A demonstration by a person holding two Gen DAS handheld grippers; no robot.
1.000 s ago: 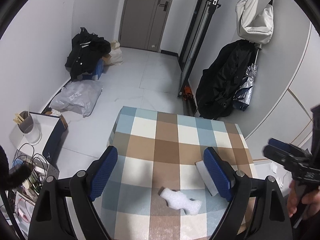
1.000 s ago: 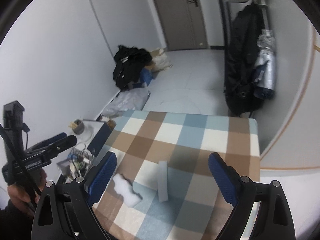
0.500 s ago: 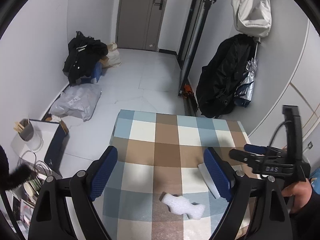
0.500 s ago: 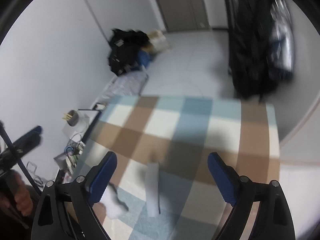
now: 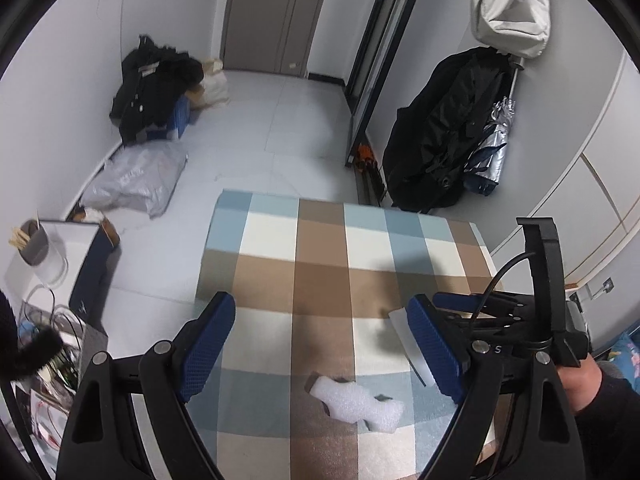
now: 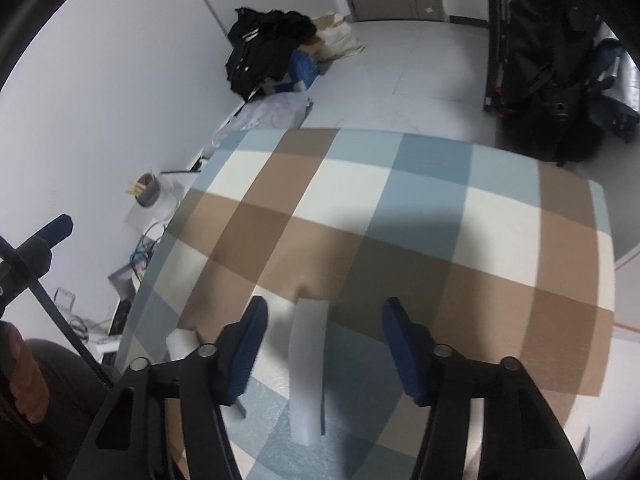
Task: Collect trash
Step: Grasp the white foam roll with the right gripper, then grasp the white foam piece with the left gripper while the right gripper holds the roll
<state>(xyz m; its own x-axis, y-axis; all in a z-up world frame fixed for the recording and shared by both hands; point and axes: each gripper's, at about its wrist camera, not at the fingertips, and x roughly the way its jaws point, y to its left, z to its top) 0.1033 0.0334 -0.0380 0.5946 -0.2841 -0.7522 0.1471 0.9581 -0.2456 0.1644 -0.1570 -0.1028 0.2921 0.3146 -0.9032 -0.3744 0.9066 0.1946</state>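
A checked cloth covers the table [image 5: 320, 248] [image 6: 440, 208]. Two pieces of white trash lie on it: a lumpy foam piece [image 5: 356, 398] [image 6: 178, 344] and a flat white strip [image 5: 402, 334] [image 6: 307, 368]. My left gripper [image 5: 320, 344] hovers open above the cloth, the foam piece just in front of and below its gap. My right gripper [image 6: 326, 350] is low over the strip, which lies lengthwise between its blue fingers. Its jaws are closing and the pads stand clear of the strip. In the left wrist view a hand [image 5: 580, 376] holds that gripper [image 5: 460, 304].
On the floor beyond the table lie a black coat pile [image 5: 152, 84], a grey plastic bag [image 5: 136, 176] and a white box with a cup of sticks [image 5: 34, 240]. A black bag and folded umbrella [image 5: 440, 132] lean on the right wall. Cables lie left of the table [image 6: 148, 240].
My right gripper has come down close over the white strip and its jaws have narrowed around it. In the left wrist view it has swung in beside the strip. My left gripper has edged slightly nearer the table.
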